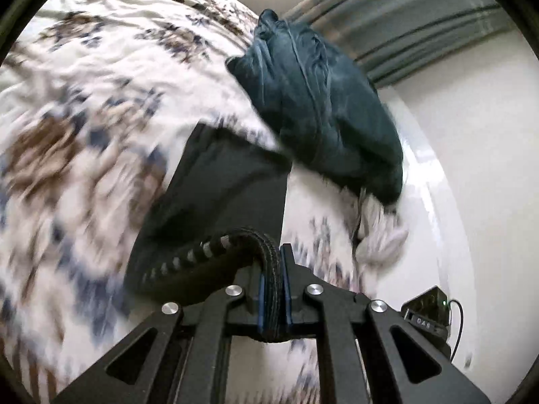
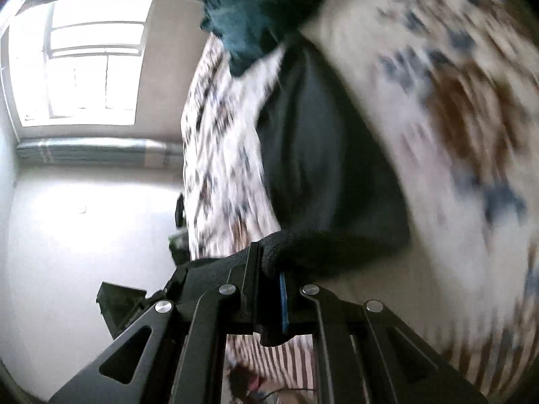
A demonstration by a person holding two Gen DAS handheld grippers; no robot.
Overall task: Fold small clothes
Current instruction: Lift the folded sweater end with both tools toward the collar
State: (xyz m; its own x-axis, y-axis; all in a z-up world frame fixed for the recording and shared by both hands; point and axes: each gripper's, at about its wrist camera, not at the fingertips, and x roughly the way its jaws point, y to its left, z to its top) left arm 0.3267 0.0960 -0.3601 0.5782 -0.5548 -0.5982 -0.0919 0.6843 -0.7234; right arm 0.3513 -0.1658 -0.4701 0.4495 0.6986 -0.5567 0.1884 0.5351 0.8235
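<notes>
A small black garment (image 1: 215,195) with a ribbed waistband hangs between my two grippers over a flowered bedspread (image 1: 101,101). My left gripper (image 1: 273,269) is shut on one end of the waistband. My right gripper (image 2: 269,262) is shut on the other end of the same garment (image 2: 320,155). Both views are tilted and blurred by motion. A crumpled dark teal garment (image 1: 320,101) lies on the bed beyond the black one; it also shows at the top of the right wrist view (image 2: 256,10).
A pale grey cloth (image 1: 377,239) lies beside the teal garment near the bed's edge. A small black device (image 1: 427,316) with a cable sits at the left wrist view's lower right. A bright window (image 2: 81,57), white wall and grey curtain (image 1: 421,33) surround the bed.
</notes>
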